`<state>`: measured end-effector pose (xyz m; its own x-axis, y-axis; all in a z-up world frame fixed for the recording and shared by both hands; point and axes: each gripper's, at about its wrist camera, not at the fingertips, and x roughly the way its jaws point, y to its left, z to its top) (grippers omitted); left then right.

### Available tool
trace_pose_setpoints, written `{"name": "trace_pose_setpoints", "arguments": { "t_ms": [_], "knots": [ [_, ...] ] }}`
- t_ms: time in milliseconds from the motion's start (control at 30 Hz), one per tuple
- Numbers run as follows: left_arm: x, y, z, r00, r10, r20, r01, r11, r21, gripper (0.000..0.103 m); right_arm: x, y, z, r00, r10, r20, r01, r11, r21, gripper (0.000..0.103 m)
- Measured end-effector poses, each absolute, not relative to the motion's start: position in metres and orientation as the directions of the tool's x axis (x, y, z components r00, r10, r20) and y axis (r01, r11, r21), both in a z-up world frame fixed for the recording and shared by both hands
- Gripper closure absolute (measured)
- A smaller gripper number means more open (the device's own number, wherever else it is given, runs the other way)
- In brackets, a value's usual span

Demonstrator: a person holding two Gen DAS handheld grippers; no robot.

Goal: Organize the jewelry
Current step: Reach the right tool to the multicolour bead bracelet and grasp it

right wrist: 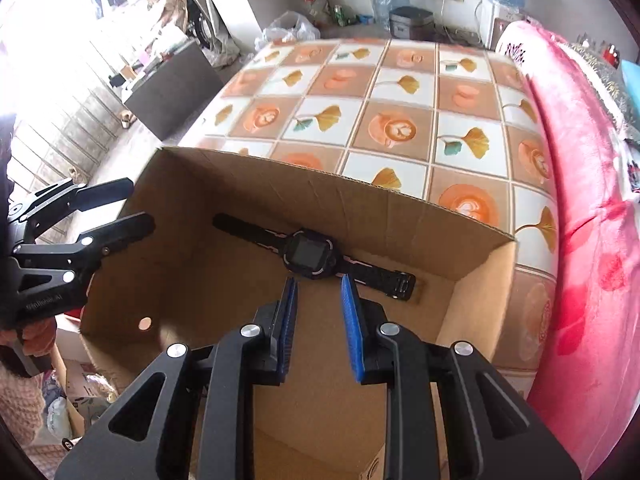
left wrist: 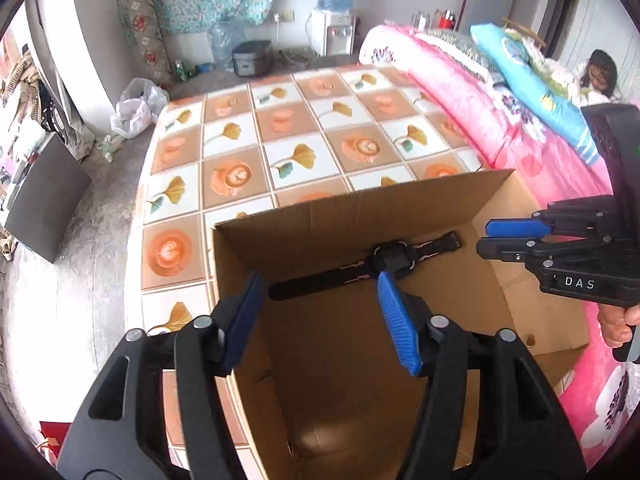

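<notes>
Closest in, both grippers hang over the open cardboard box [right wrist: 400,216] and both are empty. The left gripper [left wrist: 320,288] has its blue pads spread wide; its right fingertip [left wrist: 390,284] covers a bit of the watch's near edge in its own view. The right gripper [right wrist: 318,280] is parted too, just a narrower gap, and nothing sits between its pads.

The watch [right wrist: 310,254] is a black smartwatch lying flat on the box floor near the far wall, strap stretched out both ways, screen dark. The box's near end is cut off by the gripper bodies in both views, so I can't see that part of the floor.

Past the box is the tablecloth [left wrist: 288,136] with ginkgo leaves and coffee cups, and a pink blanket [left wrist: 460,92] runs along the right side. Further back there's a water dispenser [left wrist: 334,20] against the wall and a rice cooker [left wrist: 252,58] on the floor, pretty blurry. A person's face [left wrist: 598,74] is just visible at the frame edge.
</notes>
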<state>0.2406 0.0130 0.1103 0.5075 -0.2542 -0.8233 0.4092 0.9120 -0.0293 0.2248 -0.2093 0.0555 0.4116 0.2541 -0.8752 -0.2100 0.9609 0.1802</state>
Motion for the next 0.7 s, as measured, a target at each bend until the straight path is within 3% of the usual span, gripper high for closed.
{"name": "trace_pose_setpoints", "arguments": {
  "t_ms": [167, 267, 367, 467, 700],
  "knots": [
    [0.149, 0.060, 0.148, 0.639, -0.337, -0.692, 0.424, 0.904, -0.048, 0.025, 0.124, -0.209, 0.104, 0.576, 0.344, -0.742, -0.308, 0.932, 0.193, 0.080],
    [0.102, 0.084, 0.144, 0.659, -0.351, -0.665, 0.419, 0.906, -0.062, 0.019, 0.069, -0.206, 0.103, 0.588, 0.419, -0.692, -0.357, 0.902, 0.242, 0.080],
    [0.072, 0.097, 0.119, 0.646, -0.325, -0.690, 0.379, 0.922, -0.080, 0.018, 0.033, -0.194, 0.082, 0.551, 0.472, -0.688, -0.361, 0.878, 0.313, 0.080],
    [0.064, 0.097, 0.068, 0.565, -0.292, -0.772, 0.340, 0.935, -0.104, 0.018, 0.021, -0.171, 0.040, 0.486, 0.498, -0.719, -0.323, 0.866, 0.381, 0.080],
    [0.069, 0.083, -0.015, 0.527, -0.141, -0.838, 0.260, 0.966, 0.001, 0.018, 0.041, -0.128, -0.025, 0.462, 0.400, -0.791, -0.199, 0.916, 0.347, 0.080]
  ]
}}
